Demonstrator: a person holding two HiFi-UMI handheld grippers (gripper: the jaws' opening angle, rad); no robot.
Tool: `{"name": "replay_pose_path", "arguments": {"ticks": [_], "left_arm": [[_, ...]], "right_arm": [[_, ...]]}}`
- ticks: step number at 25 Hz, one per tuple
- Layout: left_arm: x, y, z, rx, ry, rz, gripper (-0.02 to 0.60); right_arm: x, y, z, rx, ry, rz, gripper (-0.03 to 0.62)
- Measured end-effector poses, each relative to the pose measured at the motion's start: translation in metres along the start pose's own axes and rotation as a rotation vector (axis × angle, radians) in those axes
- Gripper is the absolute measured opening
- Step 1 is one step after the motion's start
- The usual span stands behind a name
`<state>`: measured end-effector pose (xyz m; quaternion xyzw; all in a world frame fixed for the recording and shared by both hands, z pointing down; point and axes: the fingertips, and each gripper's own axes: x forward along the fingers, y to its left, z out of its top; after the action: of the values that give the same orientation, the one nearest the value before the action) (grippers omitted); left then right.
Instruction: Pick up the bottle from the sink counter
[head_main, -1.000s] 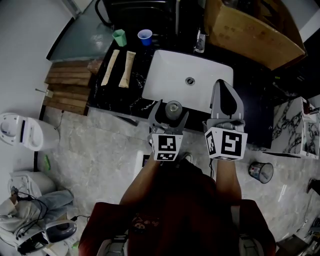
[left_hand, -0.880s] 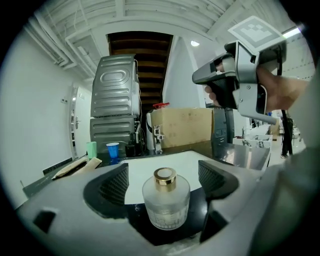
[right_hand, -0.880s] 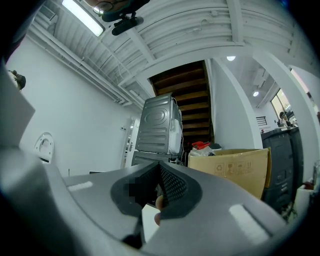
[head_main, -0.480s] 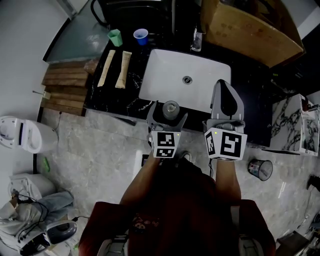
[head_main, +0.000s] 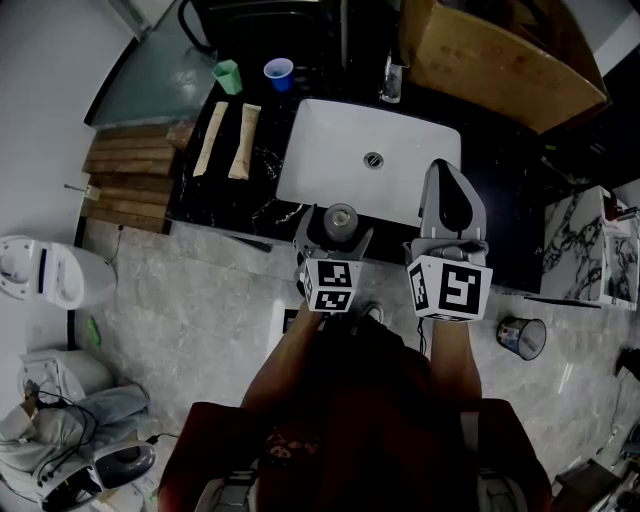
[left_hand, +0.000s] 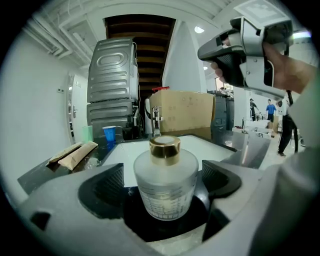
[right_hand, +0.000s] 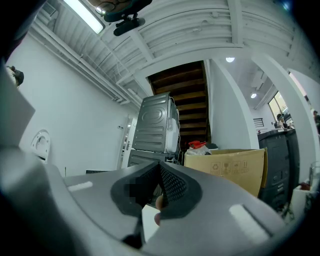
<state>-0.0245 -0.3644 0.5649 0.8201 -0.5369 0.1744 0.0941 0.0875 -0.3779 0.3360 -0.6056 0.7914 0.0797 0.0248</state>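
Note:
A frosted glass bottle (head_main: 341, 217) with a gold cap stands upright on the black counter's front strip, just before the white sink (head_main: 372, 190). My left gripper (head_main: 337, 226) is open with the bottle between its jaws; they have just been opening. In the left gripper view there is a gap between the bottle (left_hand: 165, 180) and each pad of the left gripper (left_hand: 163, 181). My right gripper (head_main: 447, 178) hovers to the right over the sink's front corner. It is shut and empty, its tips meeting in the right gripper view (right_hand: 159, 172).
On the black marble counter (head_main: 225, 195) left of the sink lie two paper packets (head_main: 228, 140), with a green cup (head_main: 229, 75) and a blue cup (head_main: 278, 72) behind. A faucet (head_main: 390, 78) stands at the back, a cardboard box (head_main: 500, 60) far right, a small bin (head_main: 522, 340) on the floor.
The left gripper has sunk a little toward the counter and its jaws have spread away from the bottle. The right gripper has stayed where it was.

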Motion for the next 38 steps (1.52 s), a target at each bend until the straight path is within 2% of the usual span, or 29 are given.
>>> {"name": "replay_pose_path", "arguments": {"ticks": [29, 38], "left_arm": [[0.012, 0.002, -0.009, 0.043, 0.071, 0.009, 0.425], [0.014, 0.001, -0.007, 0.051, 0.069, 0.008, 0.405]], "right_arm": [[0.011, -0.001, -0.010, 0.003, 0.023, 0.000, 0.002], [0.012, -0.003, -0.011, 0.006, 0.025, -0.008, 0.002]]}}
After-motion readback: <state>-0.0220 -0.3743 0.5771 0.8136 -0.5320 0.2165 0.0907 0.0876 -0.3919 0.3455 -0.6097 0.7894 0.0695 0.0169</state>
